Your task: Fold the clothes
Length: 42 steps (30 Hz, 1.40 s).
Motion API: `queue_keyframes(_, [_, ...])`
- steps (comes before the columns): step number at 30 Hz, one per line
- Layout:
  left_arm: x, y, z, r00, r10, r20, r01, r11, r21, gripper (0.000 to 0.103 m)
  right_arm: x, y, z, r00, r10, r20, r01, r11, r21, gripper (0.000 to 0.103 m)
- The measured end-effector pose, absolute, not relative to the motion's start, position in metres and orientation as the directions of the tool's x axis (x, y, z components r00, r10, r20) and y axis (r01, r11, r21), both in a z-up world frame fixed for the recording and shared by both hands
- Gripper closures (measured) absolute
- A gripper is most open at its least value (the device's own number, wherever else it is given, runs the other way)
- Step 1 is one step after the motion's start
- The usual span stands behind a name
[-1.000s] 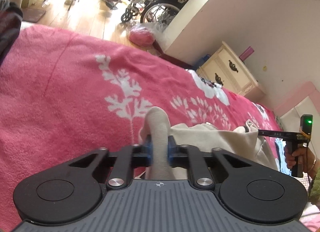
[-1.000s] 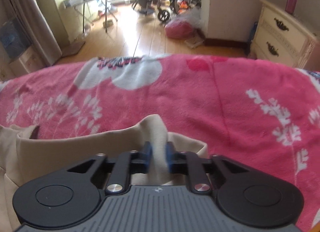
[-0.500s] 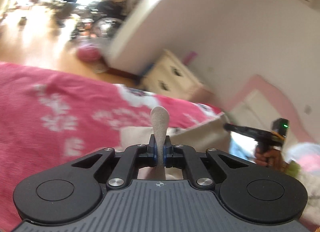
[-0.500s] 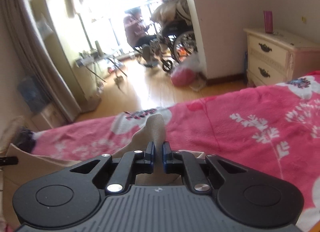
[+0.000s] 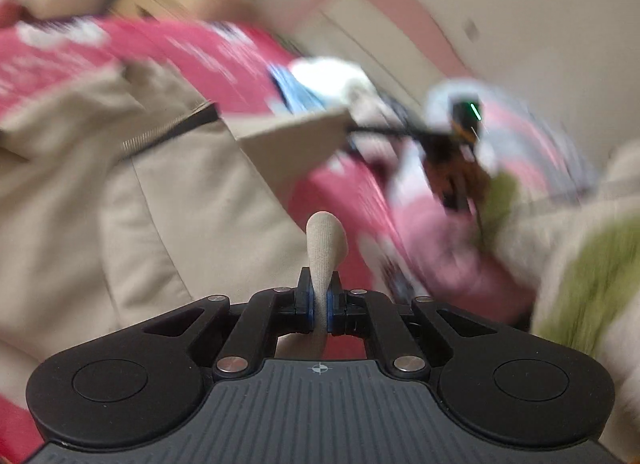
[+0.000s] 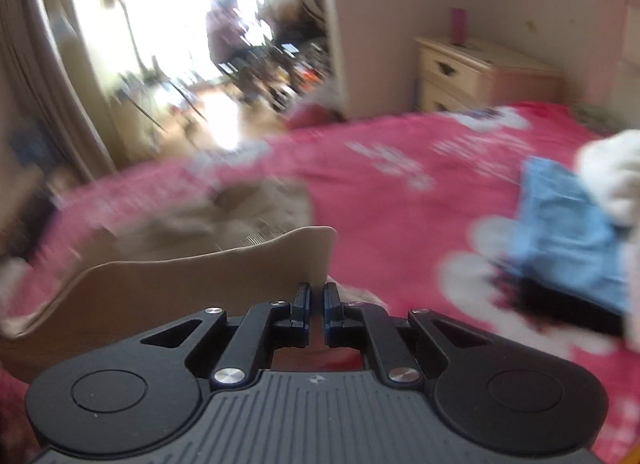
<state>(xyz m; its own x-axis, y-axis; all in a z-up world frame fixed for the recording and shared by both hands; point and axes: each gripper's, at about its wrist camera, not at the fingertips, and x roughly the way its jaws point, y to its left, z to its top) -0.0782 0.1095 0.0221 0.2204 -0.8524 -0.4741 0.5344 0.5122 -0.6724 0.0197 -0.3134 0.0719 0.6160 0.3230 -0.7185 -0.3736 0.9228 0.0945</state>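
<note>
Step in hand, as judged: a fold w/ both grippers carrying the beige garment (image 5: 168,200) above the pink floral bed (image 6: 400,200). Left gripper (image 5: 320,304) has its fingers clenched on a ribbed bit of the fabric, prob. a cuff or hem, which pokes up between them. Right gripper (image 6: 316,304) holds the fingers nearly together w/ a stiff beige edge running into the narrow gap; in the left view that edge is stretched taut to it, so it's grasping the cloth too. Rest of garment, zip showing, lies rumpled on the bed toward its far edge.

Next move calls for keeping both corners level and lowering them evenly onto the rumpled part, so no crease forms. Both views blur badly.

No brand, label or writing readable.
</note>
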Motion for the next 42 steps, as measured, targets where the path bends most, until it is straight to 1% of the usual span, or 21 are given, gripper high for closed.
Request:
queue_keyframes(2, [-0.083,0.094,0.008,0.124,-0.875,-0.467,0.532,0.456,-0.713,0.100,0.013,-0.317,0.067,0.611,0.215,-0.762,-0.339,0.941,-0.006,0.098])
queue_keyframes(4, [-0.088,0.080,-0.008,0.028,-0.886,-0.463,0.503,0.412,-0.759,0.100,0.015,-0.312,0.055,0.583,0.044,-0.812,-0.323,0.929,-0.182,0.098])
queue_keyframes(6, [-0.096,0.068,-0.023,-0.059,-0.888,-0.456,0.476,0.377,-0.795,0.100,0.014,-0.308,0.041,0.550,-0.130,-0.825,-0.313,0.884,-0.348,0.097])
queue_keyframes(9, [-0.104,0.053,-0.042,-0.156,-0.873,-0.462,0.463,0.349,-0.815,0.099,0.006,-0.310,0.018,0.492,-0.323,-0.809,-0.268,0.827,-0.493,0.096])
queue_keyframes(10, [-0.104,0.050,-0.045,-0.168,-0.869,-0.466,0.466,0.347,-0.814,0.099,0.003,-0.310,0.016,0.481,-0.335,-0.810,-0.248,0.834,-0.492,0.096])
queue_keyframes(11, [-0.103,0.048,-0.050,-0.182,-0.864,-0.470,0.465,0.345,-0.815,0.099,0.000,-0.309,0.018,0.471,-0.290,-0.833,-0.225,0.874,-0.432,0.095])
queue_keyframes(13, [-0.101,0.043,-0.059,-0.216,-0.851,-0.478,0.455,0.345,-0.821,0.099,-0.004,-0.305,0.023,0.448,-0.171,-0.877,-0.169,0.948,-0.271,0.085])
queue_keyframes(15, [-0.102,0.038,-0.066,-0.238,-0.832,-0.501,0.472,0.352,-0.808,0.099,-0.006,-0.299,0.025,0.416,-0.019,-0.909,-0.097,0.993,-0.065,0.047])
queue_keyframes(16, [-0.103,0.035,-0.067,-0.248,-0.823,-0.511,0.485,0.351,-0.801,0.099,-0.006,-0.295,0.020,0.379,0.056,-0.924,-0.069,0.997,0.032,0.045])
queue_keyframes(18, [-0.105,0.029,-0.070,-0.266,-0.805,-0.531,0.510,0.349,-0.786,0.099,-0.008,-0.287,0.010,0.325,0.190,-0.926,-0.010,0.980,0.198,0.045])
queue_keyframes(21, [-0.109,0.021,-0.075,-0.286,-0.783,-0.552,0.533,0.349,-0.771,0.099,-0.010,-0.273,-0.005,0.275,0.282,-0.919,0.047,0.951,0.306,0.044])
queue_keyframes(23, [-0.109,0.019,-0.077,-0.288,-0.777,-0.560,0.539,0.352,-0.765,0.099,-0.010,-0.265,-0.016,0.245,0.285,-0.927,0.063,0.949,0.308,0.041])
queue_keyframes(25, [-0.109,0.019,-0.076,-0.285,-0.775,-0.564,0.547,0.352,-0.760,0.099,-0.011,-0.259,-0.025,0.250,0.209,-0.945,0.072,0.970,0.234,0.045])
queue_keyframes(26, [-0.108,0.019,-0.076,-0.284,-0.774,-0.566,0.550,0.351,-0.758,0.099,-0.011,-0.257,-0.029,0.252,0.171,-0.952,0.077,0.978,0.196,0.061])
queue_keyframes(27, [-0.108,0.019,-0.076,-0.284,-0.775,-0.565,0.551,0.350,-0.757,0.099,-0.015,-0.257,-0.032,0.264,0.144,-0.954,0.086,0.981,0.172,0.091])
queue_keyframes(28, [-0.107,0.019,-0.076,-0.283,-0.775,-0.564,0.552,0.349,-0.757,0.099,-0.020,-0.259,-0.033,0.274,0.138,-0.952,0.094,0.981,0.169,0.102])
queue_keyframes(31, [-0.104,0.018,-0.078,-0.287,-0.774,-0.564,0.549,0.349,-0.759,0.099,-0.044,-0.273,-0.027,0.309,0.080,-0.948,0.130,0.984,0.125,0.102])
queue_keyframes(36, [-0.101,0.016,-0.086,-0.304,-0.755,-0.582,0.564,0.350,-0.748,0.099,-0.081,-0.310,-0.037,0.266,-0.121,-0.956,0.201,0.977,-0.067,0.103])
queue_keyframes(38, [-0.102,0.014,-0.088,-0.309,-0.743,-0.593,0.575,0.350,-0.739,0.099,-0.093,-0.323,-0.045,0.215,-0.202,-0.956,0.263,0.954,-0.143,0.103])
queue_keyframes(39, [-0.102,0.014,-0.088,-0.312,-0.738,-0.598,0.580,0.351,-0.735,0.098,-0.098,-0.328,-0.044,0.212,-0.220,-0.952,0.280,0.947,-0.156,0.103])
queue_keyframes(42, [-0.106,0.012,-0.088,-0.312,-0.732,-0.606,0.589,0.351,-0.728,0.098,-0.112,-0.326,-0.022,0.354,-0.117,-0.928,0.270,0.963,-0.019,0.102])
